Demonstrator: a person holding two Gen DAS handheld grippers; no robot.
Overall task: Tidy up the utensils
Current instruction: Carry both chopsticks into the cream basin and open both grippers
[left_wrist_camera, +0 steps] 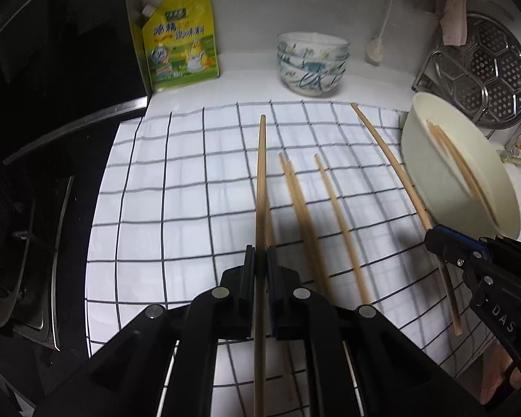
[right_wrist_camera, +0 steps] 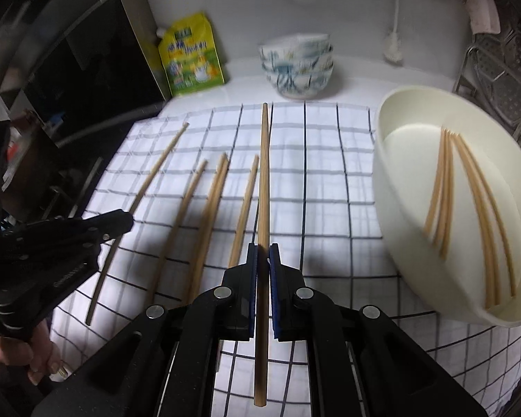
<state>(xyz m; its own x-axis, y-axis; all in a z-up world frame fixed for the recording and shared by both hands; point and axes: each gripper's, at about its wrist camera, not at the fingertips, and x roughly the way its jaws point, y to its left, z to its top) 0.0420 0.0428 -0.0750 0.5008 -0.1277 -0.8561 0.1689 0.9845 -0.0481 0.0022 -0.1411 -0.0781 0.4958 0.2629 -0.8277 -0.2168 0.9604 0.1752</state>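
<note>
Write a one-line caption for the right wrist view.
Right gripper clamps one chopstick above the checked cloth, beside a cream bowl holding chopsticks.

Dim, cool indoor light, brightest on the checked cloth (left_wrist_camera: 191,187) at centre. Soft shadows cast toward the near side beneath the chopsticks (right_wrist_camera: 205,208) and black gripper bodies. Heavy fisheye bending of grid lines near the edges, with dark vignetted corners. Motion blur on the cream bowl (right_wrist_camera: 399,180) at right and the yellow pouch (right_wrist_camera: 191,59) far left. Faint glare on the steel rack (left_wrist_camera: 496,76).
</note>
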